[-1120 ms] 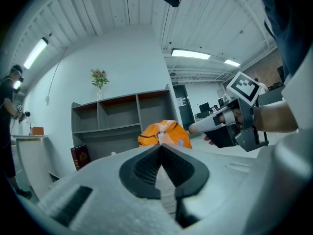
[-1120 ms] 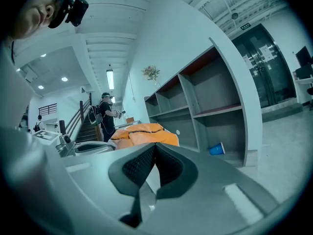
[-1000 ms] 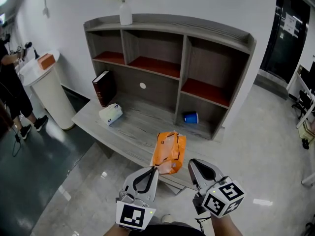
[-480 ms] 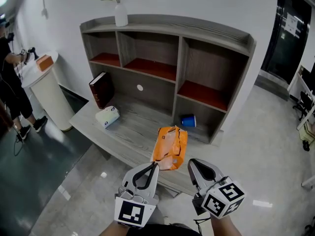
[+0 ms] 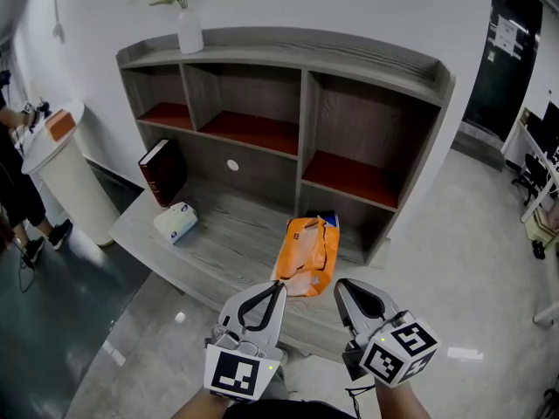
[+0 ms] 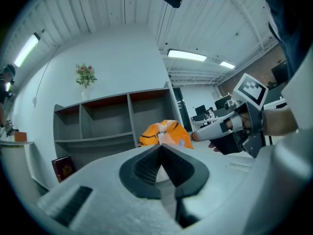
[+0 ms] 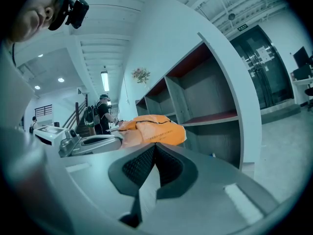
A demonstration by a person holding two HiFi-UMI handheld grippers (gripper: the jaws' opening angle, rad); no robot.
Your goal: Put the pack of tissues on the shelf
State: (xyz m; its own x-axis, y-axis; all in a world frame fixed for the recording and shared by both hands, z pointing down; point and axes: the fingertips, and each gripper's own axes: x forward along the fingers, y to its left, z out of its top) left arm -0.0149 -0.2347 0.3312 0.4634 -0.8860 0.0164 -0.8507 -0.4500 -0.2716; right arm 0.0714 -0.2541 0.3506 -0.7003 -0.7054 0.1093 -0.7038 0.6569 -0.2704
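Note:
The pack of tissues [image 5: 306, 253] is an orange plastic pack held up over the shelf unit's lower ledge [image 5: 223, 244], in front of its bottom right compartment. My left gripper [image 5: 280, 285] is shut on the pack's near left corner. My right gripper [image 5: 338, 285] is shut at the near right corner, pinching the edge. In the left gripper view the pack [image 6: 164, 132] sits just past the closed tips [image 6: 160, 145]. From the right gripper view, the pack [image 7: 151, 130] rests right above the closed tips [image 7: 155, 144].
The grey shelf unit [image 5: 376, 68] has red-lined upper compartments. A dark book [image 5: 162, 171] and a white pack [image 5: 175, 221] are on the ledge's left part. A blue cup [image 5: 328, 219] peeks out behind the pack. A vase [image 5: 189, 30] stands on top. A white pedestal [image 5: 65, 164] and a person [image 5: 16, 186] are at left.
Both grippers and the orange pack have moved forward towards the bottom right compartment; the pack now covers most of the blue cup. The view has shifted right.

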